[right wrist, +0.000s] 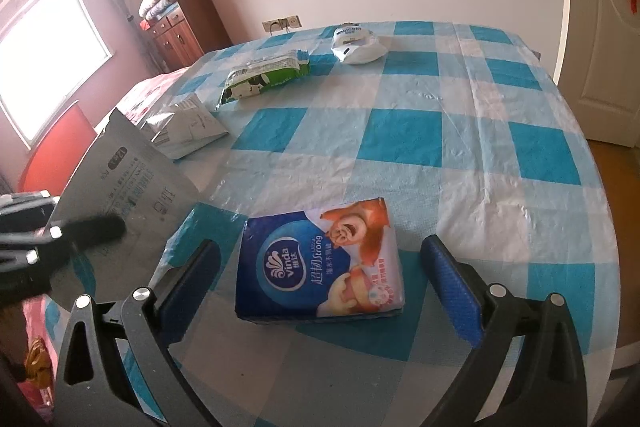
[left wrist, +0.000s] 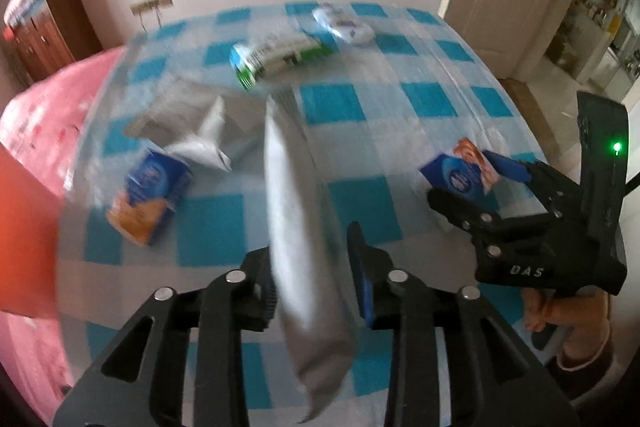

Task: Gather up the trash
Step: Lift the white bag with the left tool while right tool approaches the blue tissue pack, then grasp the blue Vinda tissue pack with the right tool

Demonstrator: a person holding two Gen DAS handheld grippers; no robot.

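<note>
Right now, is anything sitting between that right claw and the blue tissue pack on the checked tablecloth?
Nothing visible. The right claw is open, with the blue tissue pack lying flat on the tablecloth between its fingers. The left claw, with its grey pouch, is off to the side.

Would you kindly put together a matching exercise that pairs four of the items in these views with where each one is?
Things:
1. blue Vinda tissue pack
2. green-and-white plastic packet
3. grey flat foil pouch
4. white crumpled plastic bag

Places:
A. farthest away on the blue-and-white checked tablecloth
B. between the fingers of the left gripper
C. flat on the cloth between the spread fingers of the right gripper
D. lying mid-table, just nearer than the white bag

Pairs: 1-C, 2-D, 3-B, 4-A
</note>
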